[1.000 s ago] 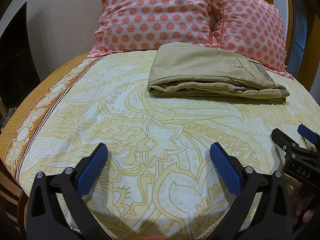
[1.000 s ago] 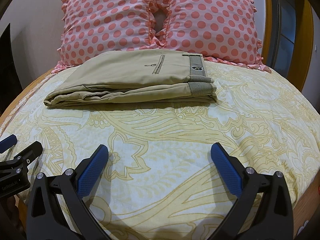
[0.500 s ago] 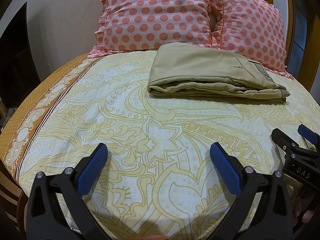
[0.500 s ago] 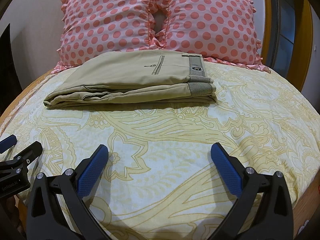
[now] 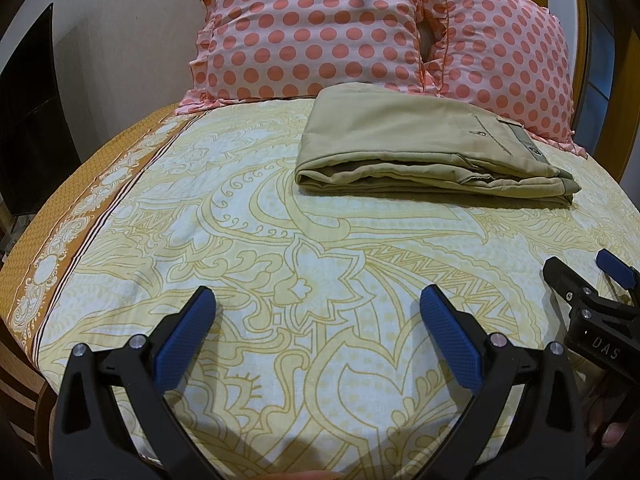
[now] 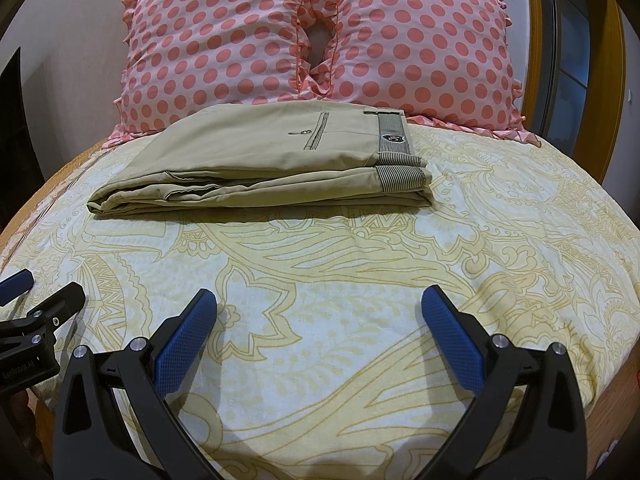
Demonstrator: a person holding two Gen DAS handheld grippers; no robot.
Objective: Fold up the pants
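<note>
Khaki pants (image 5: 420,156) lie folded in a flat rectangular stack on the bed, close to the pillows; they also show in the right wrist view (image 6: 272,164), with the striped waistband at the right end. My left gripper (image 5: 318,312) is open and empty, low over the near part of the bedsheet, well short of the pants. My right gripper (image 6: 318,312) is open and empty, also near the bed's front edge. Each gripper shows at the edge of the other's view: the right gripper (image 5: 580,276), the left gripper (image 6: 40,292).
Two pink polka-dot pillows (image 6: 312,36) lean against the wall behind the pants. The yellow patterned bedsheet (image 5: 280,240) covers the bed, with an orange border (image 5: 80,208) at the left edge. A dark screen (image 5: 28,120) stands at the far left. A wooden frame (image 6: 608,80) rises at the right.
</note>
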